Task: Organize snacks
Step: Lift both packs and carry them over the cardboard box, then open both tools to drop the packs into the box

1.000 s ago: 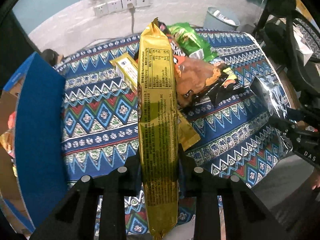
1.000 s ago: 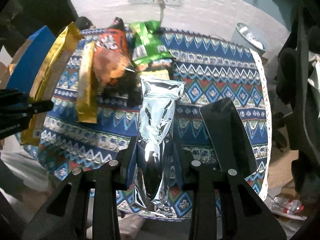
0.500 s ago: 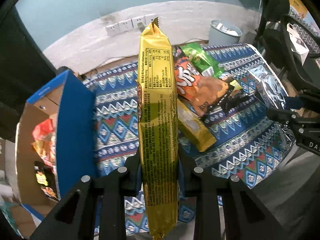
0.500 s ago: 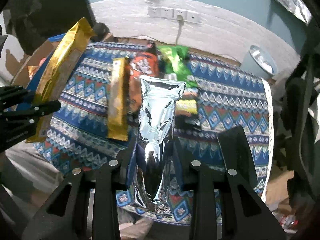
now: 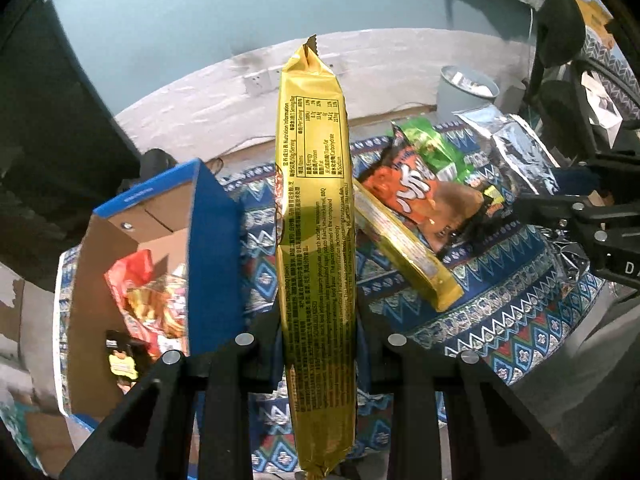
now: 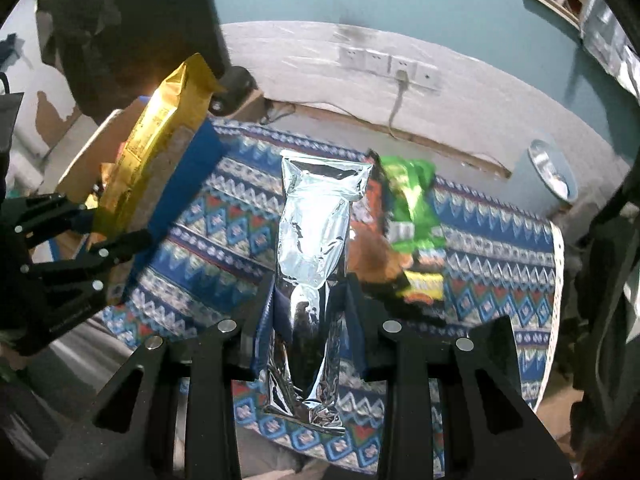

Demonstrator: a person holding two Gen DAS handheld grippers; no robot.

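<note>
While the left claw point(image 5: 318, 320) pinches a long gold packet point(image 5: 314, 208) upright (printed side facing the camera), the right claw point(image 6: 308, 308) clamps a silver pouch point(image 6: 314, 232). Beyond them, on the patterned counter point(image 5: 500, 320), lie another gold packet point(image 5: 404, 252), an orange bag point(image 5: 420, 204) and a green bag point(image 6: 412, 204). Left of the counter stands an open cardboard box point(image 5: 120, 280) holding snacks.
</note>
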